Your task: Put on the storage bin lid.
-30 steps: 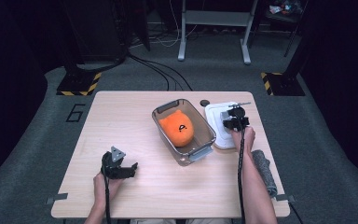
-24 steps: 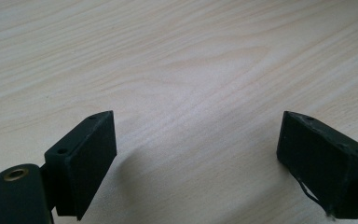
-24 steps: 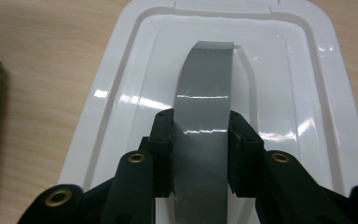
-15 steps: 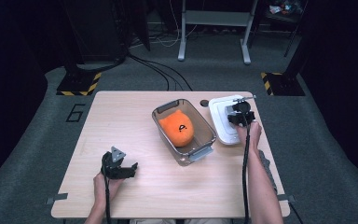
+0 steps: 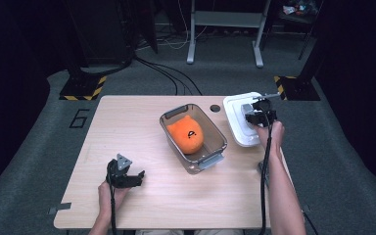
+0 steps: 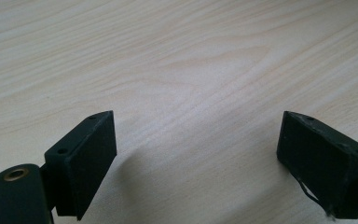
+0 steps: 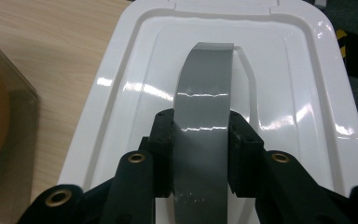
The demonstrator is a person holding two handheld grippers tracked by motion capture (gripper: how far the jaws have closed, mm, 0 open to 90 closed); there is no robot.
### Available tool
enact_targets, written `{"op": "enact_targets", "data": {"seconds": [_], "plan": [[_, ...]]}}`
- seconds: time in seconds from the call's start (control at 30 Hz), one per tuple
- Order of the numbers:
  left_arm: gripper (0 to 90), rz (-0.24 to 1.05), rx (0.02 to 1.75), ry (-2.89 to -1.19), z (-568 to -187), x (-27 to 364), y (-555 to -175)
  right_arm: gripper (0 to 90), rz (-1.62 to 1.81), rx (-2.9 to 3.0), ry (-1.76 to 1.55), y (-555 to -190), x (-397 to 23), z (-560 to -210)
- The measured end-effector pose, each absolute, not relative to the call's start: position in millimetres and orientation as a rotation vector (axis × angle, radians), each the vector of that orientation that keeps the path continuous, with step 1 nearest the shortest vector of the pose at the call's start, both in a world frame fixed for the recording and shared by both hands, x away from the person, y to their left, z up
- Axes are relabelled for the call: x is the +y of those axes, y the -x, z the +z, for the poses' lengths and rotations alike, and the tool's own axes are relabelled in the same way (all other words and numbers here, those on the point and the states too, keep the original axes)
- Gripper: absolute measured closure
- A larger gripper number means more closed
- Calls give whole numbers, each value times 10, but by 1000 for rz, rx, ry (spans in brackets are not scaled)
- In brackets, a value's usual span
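A white lid (image 5: pixel 239 122) hangs over the table's right side, with a grey tape strap (image 7: pixel 206 74) arching over its top. My right gripper (image 5: pixel 257 113) is shut on that strap (image 7: pixel 200 128), a pad on either side of it. To the left of the lid stands a clear plastic container (image 5: pixel 212 157) with an orange plush toy (image 5: pixel 186 133) inside; its edge is at the left of the right gripper view (image 7: pixel 2 116). My left gripper (image 5: pixel 125 176) rests near the front left of the table, jaws open over bare wood (image 6: pixel 196 144).
The wooden table (image 5: pixel 127 127) has a small dark round hole (image 5: pixel 215 108) behind the container. Dark floor, cables and stand legs lie beyond the far edge. The table's right edge runs close beside the lid.
My right gripper has risen and moved farther away, carrying the white lid up with it by the strap. The left gripper has stayed where it was.
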State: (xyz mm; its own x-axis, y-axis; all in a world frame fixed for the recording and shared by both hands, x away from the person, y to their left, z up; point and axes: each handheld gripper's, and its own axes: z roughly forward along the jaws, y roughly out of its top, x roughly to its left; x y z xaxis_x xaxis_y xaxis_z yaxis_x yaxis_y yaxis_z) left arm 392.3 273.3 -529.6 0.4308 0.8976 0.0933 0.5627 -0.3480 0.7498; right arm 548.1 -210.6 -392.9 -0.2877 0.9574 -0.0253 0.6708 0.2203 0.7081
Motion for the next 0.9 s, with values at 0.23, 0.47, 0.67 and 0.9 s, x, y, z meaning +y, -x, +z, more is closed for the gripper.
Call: {"op": "enact_targets", "data": {"seconds": [0.23,0.47,0.67,0.9], "plan": [[116,671,1225,-2041,-5298,2733,-3923,669,884,2061,-1457,-5402,-2059,-3711],[116,672,1225,-2041,-5298,2733,-3924,669,938,2089,-1394,-5317,-1950,-3502],[116,672,1225,-2040,-5298,2733,-3923,670,1000,2132,-1333,-5227,-1813,-3366],[116,672,1225,-2040,-5298,2732,-3923,669,1050,2186,-1262,-5139,-1627,-3310]]}}
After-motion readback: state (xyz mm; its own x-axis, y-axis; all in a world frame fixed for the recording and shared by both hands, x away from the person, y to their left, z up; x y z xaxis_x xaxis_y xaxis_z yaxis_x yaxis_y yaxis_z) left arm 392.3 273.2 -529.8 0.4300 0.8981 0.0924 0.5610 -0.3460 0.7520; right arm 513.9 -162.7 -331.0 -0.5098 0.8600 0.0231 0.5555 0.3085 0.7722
